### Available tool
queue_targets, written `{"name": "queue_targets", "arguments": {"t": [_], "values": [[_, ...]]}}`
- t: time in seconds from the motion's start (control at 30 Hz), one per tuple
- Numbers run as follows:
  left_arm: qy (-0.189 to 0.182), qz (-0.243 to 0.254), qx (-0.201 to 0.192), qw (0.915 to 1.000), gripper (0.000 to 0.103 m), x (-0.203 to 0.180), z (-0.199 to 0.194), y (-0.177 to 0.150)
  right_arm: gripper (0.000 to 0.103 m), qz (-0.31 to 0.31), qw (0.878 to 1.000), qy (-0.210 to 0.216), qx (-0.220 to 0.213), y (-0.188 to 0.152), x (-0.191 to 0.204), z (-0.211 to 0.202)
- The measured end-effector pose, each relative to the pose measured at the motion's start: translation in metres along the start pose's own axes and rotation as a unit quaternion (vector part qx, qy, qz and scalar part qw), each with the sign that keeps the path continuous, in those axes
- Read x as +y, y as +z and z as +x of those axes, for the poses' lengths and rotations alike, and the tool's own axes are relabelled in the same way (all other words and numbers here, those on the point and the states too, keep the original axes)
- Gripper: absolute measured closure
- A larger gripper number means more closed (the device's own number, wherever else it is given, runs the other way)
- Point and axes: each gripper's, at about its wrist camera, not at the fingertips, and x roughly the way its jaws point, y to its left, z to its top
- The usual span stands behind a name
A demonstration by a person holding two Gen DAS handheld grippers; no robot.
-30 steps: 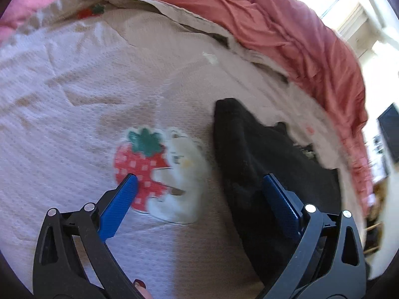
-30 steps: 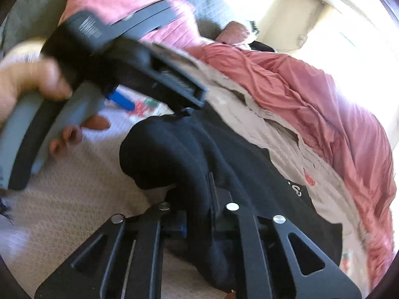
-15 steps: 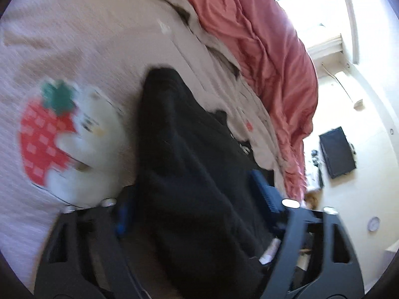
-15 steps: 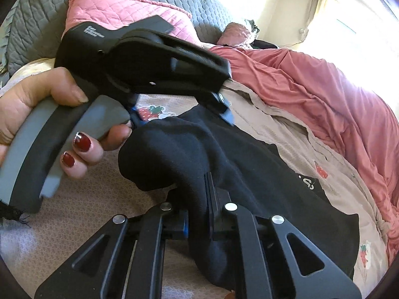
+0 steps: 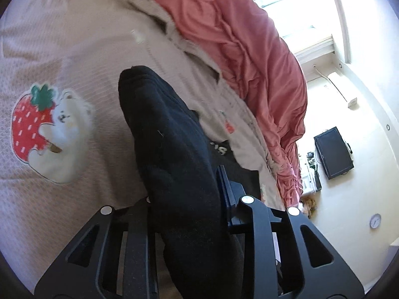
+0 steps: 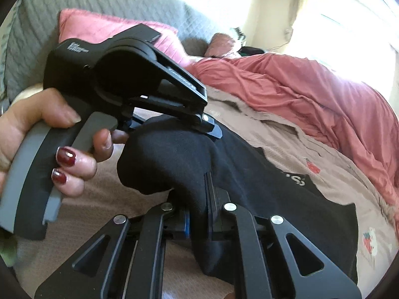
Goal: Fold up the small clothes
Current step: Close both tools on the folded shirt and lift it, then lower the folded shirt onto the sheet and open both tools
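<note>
A black garment [image 5: 172,149] with white lettering lies on a beige bedspread [image 5: 74,49]. My left gripper [image 5: 184,199] is shut on a raised fold of it; the cloth hides the fingertips. In the right wrist view the same black garment [image 6: 249,174] runs back across the bed. My right gripper [image 6: 199,214] is shut on another bunch of it near the front edge. The left gripper [image 6: 172,122] shows there too, held by a hand and clamped on the cloth's upper fold, just left of and above my right one.
A strawberry and bear patch [image 5: 47,129] marks the bedspread left of the garment. A rumpled red duvet [image 5: 244,49] lies along the far side. A pink pillow [image 6: 104,25] leans on a grey headboard [image 6: 74,2]. A dark screen [image 5: 333,152] stands by the wall.
My left gripper moved right from the strawberry patch onto the black garment and closed on a fold. My right gripper kept its hold and stayed nearly still.
</note>
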Motion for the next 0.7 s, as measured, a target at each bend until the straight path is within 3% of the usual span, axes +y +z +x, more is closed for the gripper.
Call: {"name": "queue_targets", "arguments": {"t": [0.27, 0.53, 0.7], "values": [[0.058, 0.06, 0.006, 0.9965, 0.084, -0.082, 0.024, -0.009, 0.096, 0.123, 0.992, -0.013, -0.03, -0.012, -0.061, -0.036], [0.086, 0.125, 0.045, 0.9874, 0.084, -0.161, 0.079, -0.031, 0.096, 0.207, 0.977, -0.036, -0.044, -0.043, -0.119, -0.073], [0.094, 0.131, 0.075, 0.984, 0.084, -0.185, 0.121, -0.048, 0.096, 0.257, 0.965, -0.042, -0.036, -0.066, -0.153, -0.088]]}}
